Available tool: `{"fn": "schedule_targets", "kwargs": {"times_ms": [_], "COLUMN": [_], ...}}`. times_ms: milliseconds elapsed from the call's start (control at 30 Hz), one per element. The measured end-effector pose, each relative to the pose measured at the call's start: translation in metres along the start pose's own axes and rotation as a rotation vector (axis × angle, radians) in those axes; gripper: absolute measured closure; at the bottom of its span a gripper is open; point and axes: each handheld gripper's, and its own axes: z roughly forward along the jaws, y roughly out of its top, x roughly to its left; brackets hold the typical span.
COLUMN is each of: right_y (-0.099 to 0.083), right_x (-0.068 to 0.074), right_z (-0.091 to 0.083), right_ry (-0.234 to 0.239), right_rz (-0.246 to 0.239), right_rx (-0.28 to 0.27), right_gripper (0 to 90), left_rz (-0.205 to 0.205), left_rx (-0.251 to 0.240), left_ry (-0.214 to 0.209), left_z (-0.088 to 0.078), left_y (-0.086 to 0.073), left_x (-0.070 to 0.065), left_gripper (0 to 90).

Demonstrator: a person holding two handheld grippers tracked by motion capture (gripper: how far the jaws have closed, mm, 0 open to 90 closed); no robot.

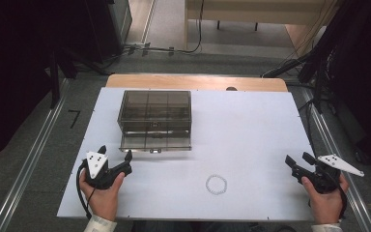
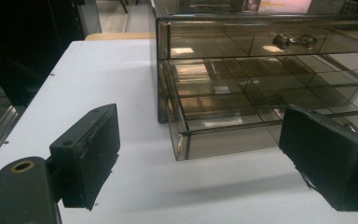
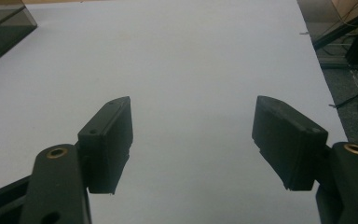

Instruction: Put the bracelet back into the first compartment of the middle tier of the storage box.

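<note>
A smoky clear drawer box [image 1: 154, 108] stands on the white board [image 1: 251, 125], left of centre. Its lower drawer [image 1: 156, 141] is pulled out toward me, and its divided compartments [image 2: 242, 93] look bare. A small ring of pale beads, a bracelet [image 1: 216, 184], lies on the board near the front edge. My left gripper [image 1: 115, 153] is held just in front of the drawer's left corner, open, nothing between its jaws [image 2: 205, 158]. At the board's front right my right gripper [image 1: 298, 158] is open over bare board [image 3: 193, 140], well right of the bracelet.
The upper drawer's metal knob [image 2: 294, 41] faces me. A corner of the box [image 3: 0, 23] lies far off to the right gripper's left. Cables [image 1: 174, 49] and dark stands [image 1: 319, 58] sit on the floor beyond the wooden table edge [image 1: 198, 81].
</note>
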Motion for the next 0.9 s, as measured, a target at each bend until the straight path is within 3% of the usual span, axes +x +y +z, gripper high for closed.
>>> {"fn": "schedule_targets", "kwargs": {"times_ms": [900], "right_y": [0.0], "right_x": [0.0], "right_z": [0.001], "right_ry": [-0.004], "right_rz": [0.004], "right_rx": [0.01], "right_gripper": [27.1], "left_rz": [0.019], "left_rx": [0.015], "left_ry": [-0.045], "left_z": [0.002], "left_y": [-0.002], "left_x": [-0.013], "left_gripper": [12.5]}}
